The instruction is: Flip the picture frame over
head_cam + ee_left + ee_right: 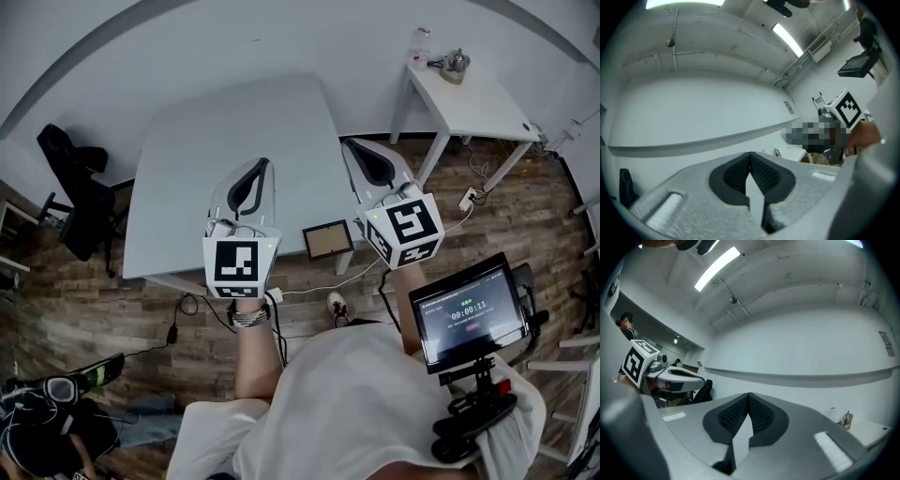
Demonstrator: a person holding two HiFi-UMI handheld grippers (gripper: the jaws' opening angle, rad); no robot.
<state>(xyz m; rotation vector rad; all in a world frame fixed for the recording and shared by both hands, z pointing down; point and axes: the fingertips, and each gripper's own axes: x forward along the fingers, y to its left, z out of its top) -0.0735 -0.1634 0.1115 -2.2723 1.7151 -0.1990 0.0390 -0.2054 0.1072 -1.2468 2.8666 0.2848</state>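
A small dark picture frame (328, 240) lies flat near the front right corner of the grey table (206, 150), brown panel facing up. My left gripper (261, 165) hovers over the table to the left of the frame, and my right gripper (351, 143) is held to its right, past the table's edge. Neither touches the frame. In the left gripper view the left gripper (750, 154) has its jaws together with nothing between them. The right gripper (748, 395) is likewise shut and empty in its own view. Both point level at a white wall, so the frame is out of both gripper views.
A white side table (487, 112) at the back right carries a metal kettle (456, 64) and a bottle (422, 39). A black chair (80, 192) stands left of the grey table. Cables and a power strip (467, 198) lie on the wood floor. A screen (469, 314) hangs at my chest.
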